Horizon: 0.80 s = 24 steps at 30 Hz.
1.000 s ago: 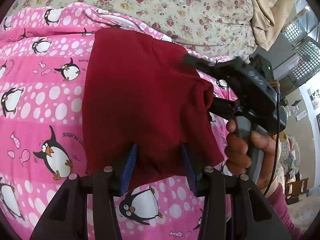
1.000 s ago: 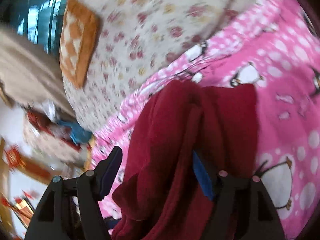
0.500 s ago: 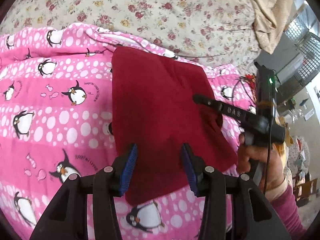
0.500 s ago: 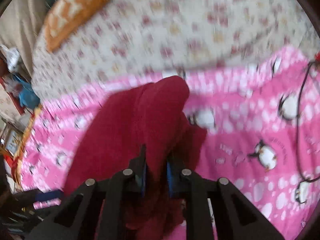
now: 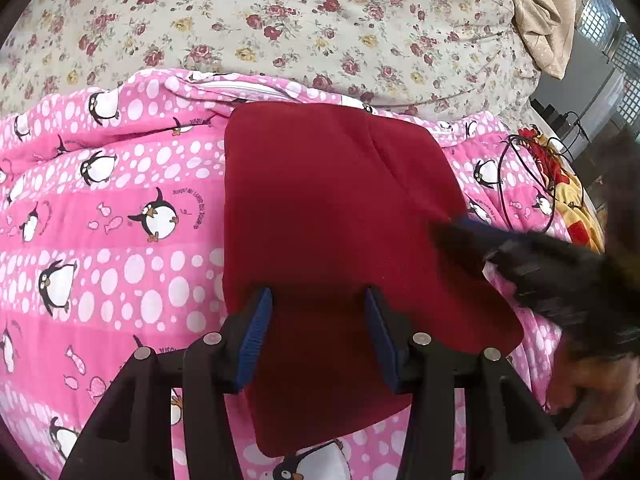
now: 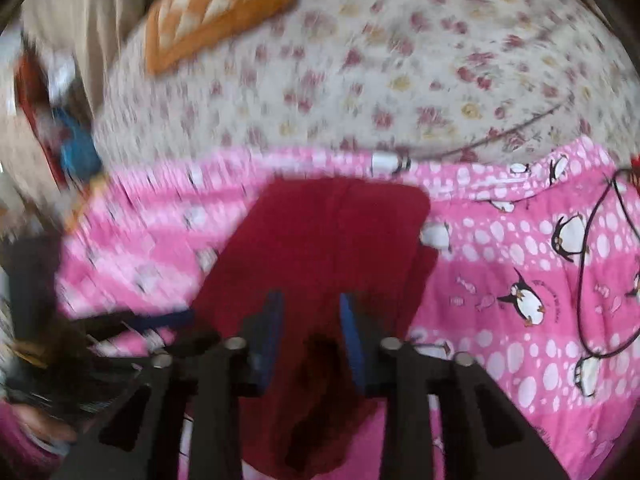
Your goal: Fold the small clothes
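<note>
A dark red garment (image 5: 332, 216) lies folded and flat on a pink penguin-print blanket (image 5: 120, 208). My left gripper (image 5: 318, 304) is open just above the garment's near edge, holding nothing. My right gripper (image 6: 310, 304) is open over the garment (image 6: 320, 248) in the blurred right wrist view, its jaws apart with the cloth lying below them. The right gripper also shows as a dark blurred shape (image 5: 540, 272) at the garment's right edge in the left wrist view.
A floral bedsheet (image 5: 280, 20) covers the bed beyond the blanket. An orange patterned cushion (image 6: 216, 8) lies at the back left. A black cable (image 6: 592, 264) loops over the blanket on the right. A beige cloth (image 5: 536, 12) hangs at the far right.
The right gripper let go of the red garment and opened; the lifted flap now lies flat. Both grippers pulled back toward the near edge.
</note>
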Tool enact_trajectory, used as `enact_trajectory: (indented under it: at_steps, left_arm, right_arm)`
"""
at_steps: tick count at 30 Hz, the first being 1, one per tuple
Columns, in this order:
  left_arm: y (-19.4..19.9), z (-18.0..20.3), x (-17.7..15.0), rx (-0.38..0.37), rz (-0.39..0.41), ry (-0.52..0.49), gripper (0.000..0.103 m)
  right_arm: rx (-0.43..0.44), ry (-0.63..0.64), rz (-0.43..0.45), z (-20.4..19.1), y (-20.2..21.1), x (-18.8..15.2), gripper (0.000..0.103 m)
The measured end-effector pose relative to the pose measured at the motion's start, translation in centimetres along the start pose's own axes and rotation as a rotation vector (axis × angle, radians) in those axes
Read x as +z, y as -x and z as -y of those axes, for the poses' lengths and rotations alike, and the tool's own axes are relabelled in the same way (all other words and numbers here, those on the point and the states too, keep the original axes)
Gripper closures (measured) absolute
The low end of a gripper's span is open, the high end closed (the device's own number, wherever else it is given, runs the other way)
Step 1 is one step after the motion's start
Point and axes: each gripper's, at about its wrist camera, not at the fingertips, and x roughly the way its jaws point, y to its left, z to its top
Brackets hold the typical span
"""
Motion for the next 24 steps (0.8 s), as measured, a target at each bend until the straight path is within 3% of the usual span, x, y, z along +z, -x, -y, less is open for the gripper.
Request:
enact_trajectory:
  at_steps: [2, 5, 9, 15, 19, 22, 24]
  left_arm:
    - [0.0, -0.2, -0.2, -0.017, 0.007, 0.007, 0.065]
    - [0.1, 0.1, -0.4, 0.009, 0.008, -0.014, 0.065]
    - [1.1, 0.4, 0.2, 0.057, 0.038, -0.017, 0.065]
    - [0.8, 0.1, 1.8, 0.086, 0.064, -0.015, 0.065]
    - [0.1, 0.1, 2.2, 0.110, 0.085, -0.034, 0.065]
    - [-0.8, -0.1, 2.2, 0.113, 0.069, -0.030, 0.065]
    - [-1.2, -0.3, 2.1, 0.118, 0.075, -0.027, 0.064]
  right_arm:
    - [-0.110, -0.003, -0.070, 0.7, -2.0, -1.5, 0.080]
    - [-0.085, -0.014, -0.037, 1.5, -1.8, -2.7, 0.080]
    - [-0.081, -0.036, -0.032, 0.9, -0.1, -1.7, 0.080]
    - [-0.091, -0.001, 0.047, -1.3, 2.3, -1.3, 0.064]
    - [-0.114, 0.020, 0.028, -1.9, 1.9, -1.7, 0.062]
    - [-0.176, 0.042, -0.022, -1.5, 0.3, -2.5, 0.062]
    - [-0.165, 0.024, -0.061, -0.8, -0.7, -3.2, 0.061]
